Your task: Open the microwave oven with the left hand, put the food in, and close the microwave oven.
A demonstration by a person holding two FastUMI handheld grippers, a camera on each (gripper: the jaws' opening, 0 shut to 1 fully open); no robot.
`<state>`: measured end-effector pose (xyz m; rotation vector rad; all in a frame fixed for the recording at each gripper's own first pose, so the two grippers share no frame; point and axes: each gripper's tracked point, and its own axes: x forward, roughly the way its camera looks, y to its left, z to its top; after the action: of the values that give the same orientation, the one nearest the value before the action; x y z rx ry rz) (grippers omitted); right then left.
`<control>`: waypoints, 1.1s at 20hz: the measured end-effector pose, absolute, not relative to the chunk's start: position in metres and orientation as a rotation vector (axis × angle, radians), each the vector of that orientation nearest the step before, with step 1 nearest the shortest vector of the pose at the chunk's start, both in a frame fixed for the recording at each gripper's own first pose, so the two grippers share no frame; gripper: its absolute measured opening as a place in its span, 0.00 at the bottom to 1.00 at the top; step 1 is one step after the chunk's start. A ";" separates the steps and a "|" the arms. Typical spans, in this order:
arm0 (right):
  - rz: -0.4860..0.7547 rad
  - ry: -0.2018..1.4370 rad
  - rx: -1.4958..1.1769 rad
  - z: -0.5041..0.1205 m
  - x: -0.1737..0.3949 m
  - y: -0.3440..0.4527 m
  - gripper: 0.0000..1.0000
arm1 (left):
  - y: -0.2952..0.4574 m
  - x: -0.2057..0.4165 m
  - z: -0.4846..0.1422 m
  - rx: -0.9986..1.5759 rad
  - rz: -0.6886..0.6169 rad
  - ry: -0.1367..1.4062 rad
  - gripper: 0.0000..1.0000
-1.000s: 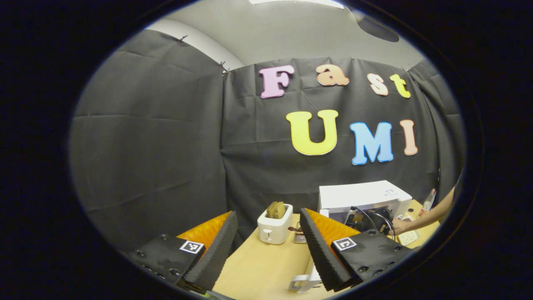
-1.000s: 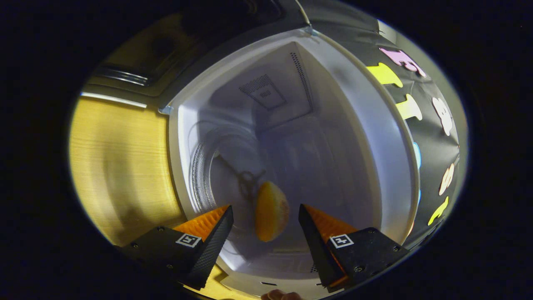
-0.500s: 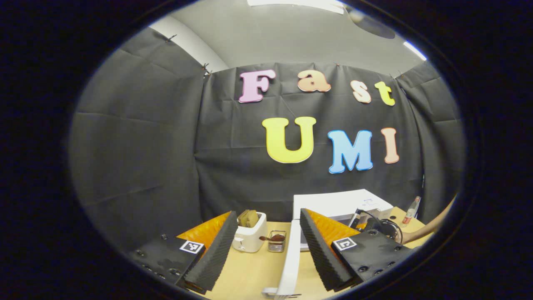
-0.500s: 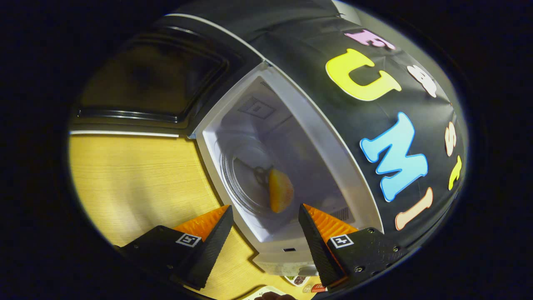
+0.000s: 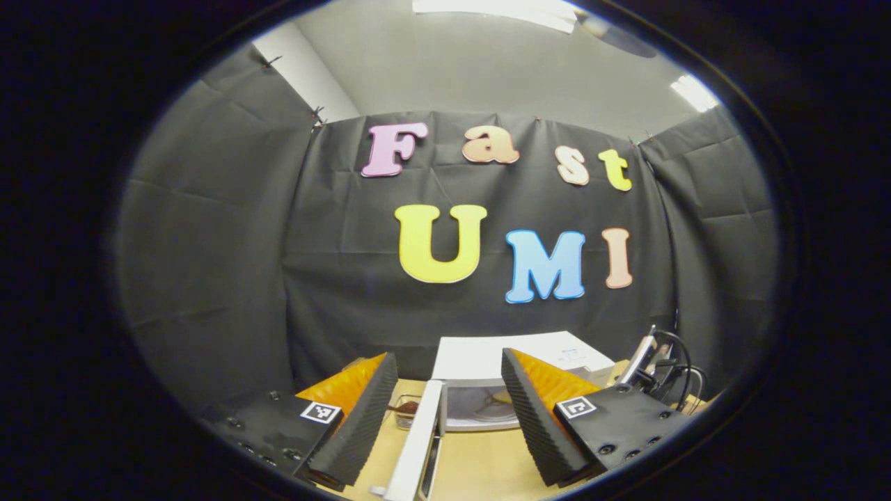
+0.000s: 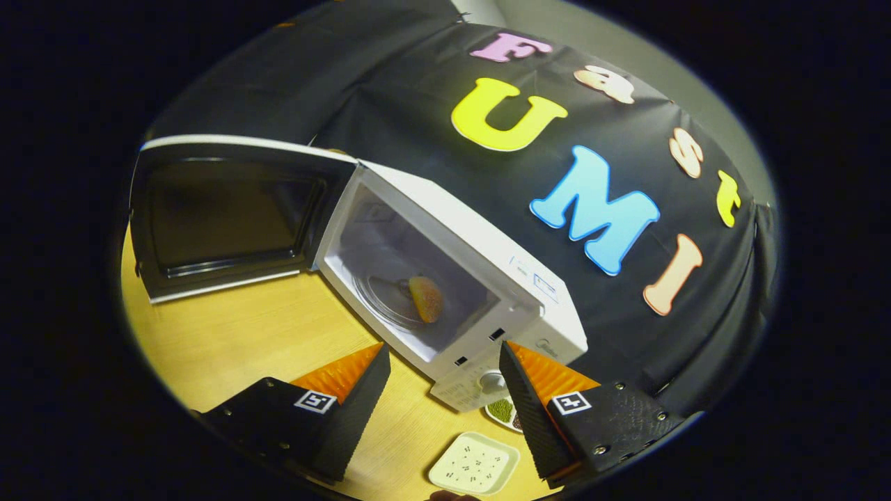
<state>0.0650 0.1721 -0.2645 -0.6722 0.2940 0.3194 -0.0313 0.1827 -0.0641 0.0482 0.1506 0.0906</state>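
Now the white box-shaped microwave oven (image 6: 452,278) is standing on the pale wooden table (image 6: 230,341) with its dark-windowed door (image 6: 223,216) swung wide open to the side. Inside it, a yellow-orange rounded piece of food (image 6: 426,299) is lying on the clear glass turntable (image 6: 386,299), well inside the cavity and apart from both tools. The right gripper (image 6: 445,390) is hovering in front of the oven's lower corner with its fingers spread apart and nothing between them; a small white square dish (image 6: 475,462) is sitting on the table just below the gap, and a small bowl of green bits (image 6: 502,410) is resting beside the oven's control panel.

From the left gripper view, the left gripper (image 5: 449,396) is also hanging released, jaws wide and empty, facing the same microwave oven (image 5: 515,355) from the front. The open door (image 5: 421,442) is showing edge-on between the fingers, and the food is only faintly visible inside. A small wire basket (image 5: 407,410) is standing on the table (image 5: 480,463) left of the door, and the other tool with its black cables (image 5: 658,362) is sitting to the oven's right.
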 end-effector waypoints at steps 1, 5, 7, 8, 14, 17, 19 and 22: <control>0.311 0.285 -0.622 -0.255 0.060 0.169 0.96 | 0.175 -0.028 -0.066 0.047 0.076 0.150 0.96; 0.273 0.257 -0.500 -0.227 0.048 0.145 0.96 | 0.146 -0.019 -0.070 0.040 0.024 0.151 0.94; 0.272 0.246 -0.466 -0.218 0.042 0.138 0.96 | 0.133 -0.014 -0.070 0.037 0.003 0.149 1.00; 0.268 0.231 -0.454 -0.211 0.040 0.133 0.97 | 0.128 -0.012 -0.070 0.037 -0.007 0.147 1.00; 0.294 0.173 -0.224 -0.150 0.008 0.135 0.97 | 0.116 -0.016 -0.073 0.039 -0.018 0.150 0.99; 0.257 0.117 -0.109 -0.118 -0.001 0.135 0.98 | 0.114 -0.029 -0.069 0.054 -0.031 0.126 0.99; 0.228 0.117 -0.092 -0.112 -0.011 0.138 0.97 | 0.118 -0.041 -0.075 0.075 -0.048 0.147 0.99; 0.189 0.082 -0.040 -0.085 -0.032 0.146 0.97 | 0.131 -0.056 -0.077 0.066 -0.077 0.161 0.96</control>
<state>-0.0318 0.1460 -0.0851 -0.0398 0.0823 0.1893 -0.0555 0.1311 -0.0773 0.0659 0.1611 -0.0767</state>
